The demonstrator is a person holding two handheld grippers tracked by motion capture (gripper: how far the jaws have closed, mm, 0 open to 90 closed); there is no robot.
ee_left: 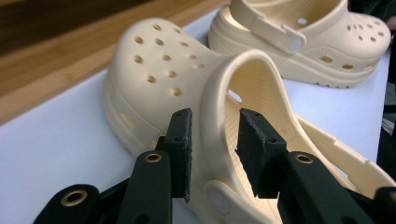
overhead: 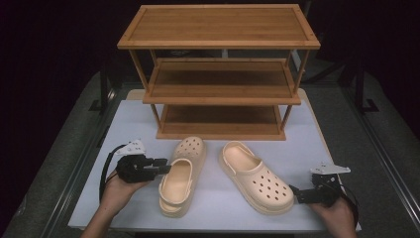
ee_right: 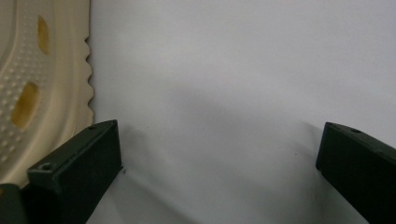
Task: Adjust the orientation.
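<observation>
The left gripper (overhead: 163, 165) has its fingers (ee_left: 180, 149) parted on either side of the rim of the left clog (overhead: 181, 176): one finger is outside the shoe's side wall, the other inside its opening, just above the strap rivet. A gap shows between each finger and the rim, so nothing is clamped. Beyond these fingers lies the clog's holed toe, and past that the wooden rack (overhead: 220, 69). The right clog (overhead: 257, 178) lies farther off, beside the first one on the white bench (overhead: 218, 208). The right gripper (overhead: 302, 195) has its fingers (ee_right: 77, 172) spread wide, grasping nothing, over bare bench; the right clog's ridged sole edge is just beside one finger.
</observation>
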